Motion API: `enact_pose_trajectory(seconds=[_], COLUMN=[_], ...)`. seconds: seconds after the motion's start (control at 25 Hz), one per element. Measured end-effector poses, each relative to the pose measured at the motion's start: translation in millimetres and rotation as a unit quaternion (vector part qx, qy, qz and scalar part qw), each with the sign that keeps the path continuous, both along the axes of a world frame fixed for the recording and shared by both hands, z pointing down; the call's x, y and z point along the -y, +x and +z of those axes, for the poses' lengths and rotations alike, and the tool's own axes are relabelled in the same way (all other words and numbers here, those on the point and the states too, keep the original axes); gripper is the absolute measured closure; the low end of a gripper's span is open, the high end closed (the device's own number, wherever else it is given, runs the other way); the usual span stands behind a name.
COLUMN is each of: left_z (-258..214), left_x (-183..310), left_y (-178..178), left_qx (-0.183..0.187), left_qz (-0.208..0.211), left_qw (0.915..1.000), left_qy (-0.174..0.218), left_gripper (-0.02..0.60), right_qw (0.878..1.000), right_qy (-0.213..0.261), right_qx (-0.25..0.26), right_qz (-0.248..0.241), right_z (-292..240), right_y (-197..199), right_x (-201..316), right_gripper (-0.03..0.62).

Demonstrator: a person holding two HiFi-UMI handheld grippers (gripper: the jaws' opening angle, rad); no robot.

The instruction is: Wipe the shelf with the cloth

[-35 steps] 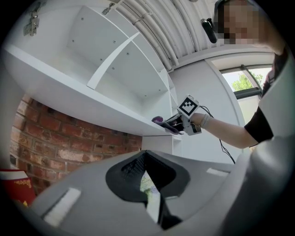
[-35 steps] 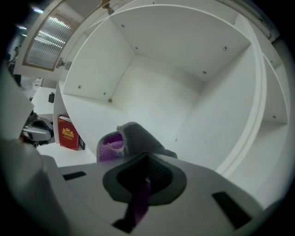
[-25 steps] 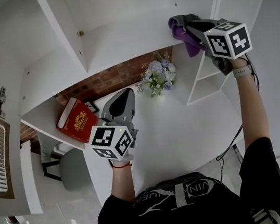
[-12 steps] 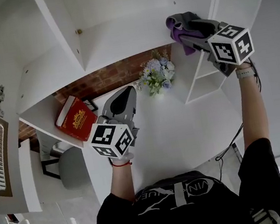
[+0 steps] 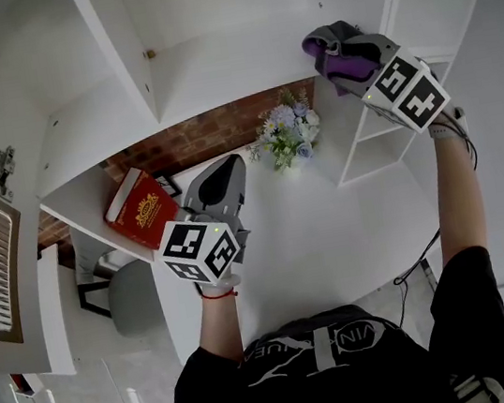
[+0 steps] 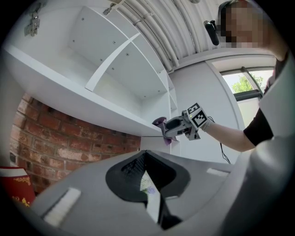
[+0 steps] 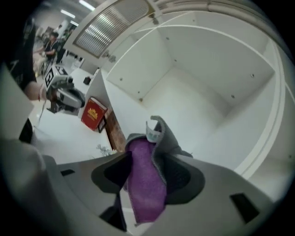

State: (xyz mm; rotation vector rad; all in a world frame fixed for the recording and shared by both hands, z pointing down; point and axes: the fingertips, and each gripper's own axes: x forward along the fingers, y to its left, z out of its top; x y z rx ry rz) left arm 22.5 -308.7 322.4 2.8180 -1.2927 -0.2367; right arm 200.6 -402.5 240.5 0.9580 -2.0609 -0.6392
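**Cloth loose between wide jaws at the shelf edge**

The right gripper (image 5: 349,55) was raised so that the cloth (image 5: 320,43) met the front edge of the shelf (image 5: 231,71). Its jaws stood wide, with the cloth draped between them unpressed. The left gripper (image 5: 221,174) was held low over the table (image 5: 313,224), jaws together and empty. The gaps beside the cloth were shown only in the right gripper view.
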Motion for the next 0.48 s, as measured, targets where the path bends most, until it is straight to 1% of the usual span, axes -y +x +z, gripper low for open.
enact_pose_trajectory(seconds=[0.12,0.28,0.4,0.48], left_z=[-2,-4,-5,-3], left_x=[-2,-6,-10,-12], left_y=[-1,-1,-3,-5], left_qx=[0.002,0.005,0.006,0.007], left_qz=[-0.003,-0.005,-0.008,-0.011], left_qw=[1.0,1.0,0.9999,0.9999], left_qy=[0.002,0.004,0.004,0.001], left_gripper=[0.571,0.571,0.571,0.571], right_qw=[0.996,0.983,0.974,0.971], right_qy=[0.06,0.124,0.16,0.184], right_qx=[-0.068,-0.136,-0.158,-0.145], right_qz=[0.01,0.023,0.034,0.044], right_z=[3,3,4,1], right_y=[-1,0,1,4], right_x=[-1,-5,-9,-13], right_gripper=[0.392,0.439,0.461,0.483])
